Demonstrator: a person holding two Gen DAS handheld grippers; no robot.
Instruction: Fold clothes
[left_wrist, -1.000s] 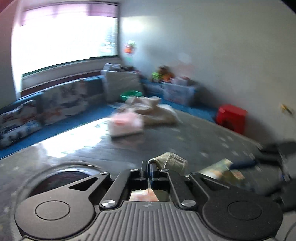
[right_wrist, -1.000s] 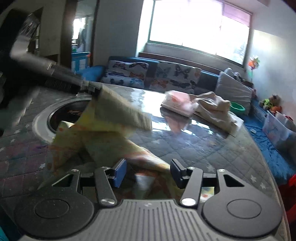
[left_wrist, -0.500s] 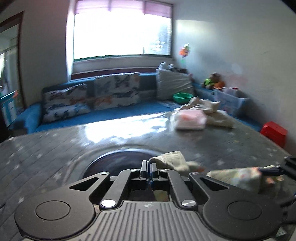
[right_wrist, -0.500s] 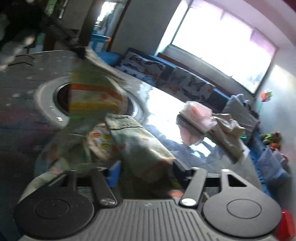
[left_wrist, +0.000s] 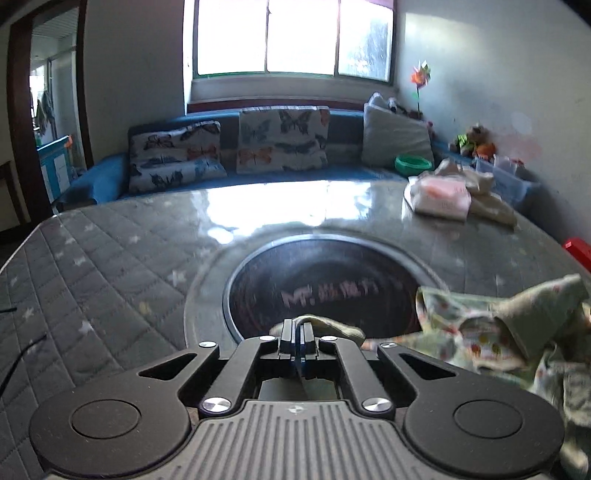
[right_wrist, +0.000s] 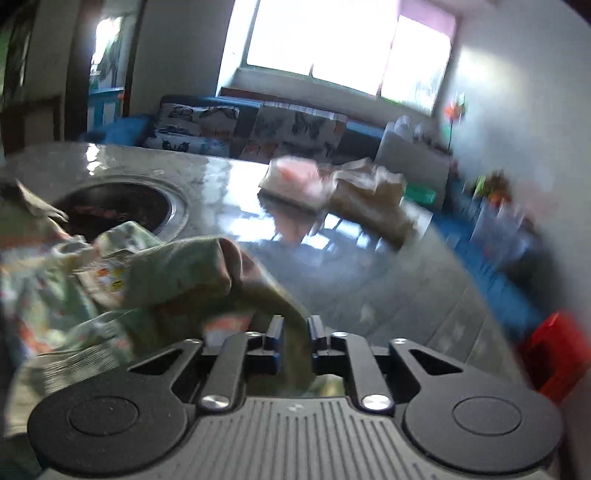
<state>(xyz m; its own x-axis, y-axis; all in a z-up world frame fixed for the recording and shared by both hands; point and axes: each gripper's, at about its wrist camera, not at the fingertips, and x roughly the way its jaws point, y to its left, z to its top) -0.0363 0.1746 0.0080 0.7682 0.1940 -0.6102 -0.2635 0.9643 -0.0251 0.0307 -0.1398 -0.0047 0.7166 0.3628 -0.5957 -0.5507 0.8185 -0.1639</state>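
- Our left gripper (left_wrist: 297, 332) stays clamped on an edge of the printed garment (left_wrist: 491, 332).
- Our right gripper (right_wrist: 294, 334) is closing on another fold; we should pull the two edges taut and level.

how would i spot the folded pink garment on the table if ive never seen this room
Start at the big grey quilted table and look to its far right corner, by the blue sofa. The folded pink garment lies there against a crumpled beige cloth; it alone is flat, squared and pink.
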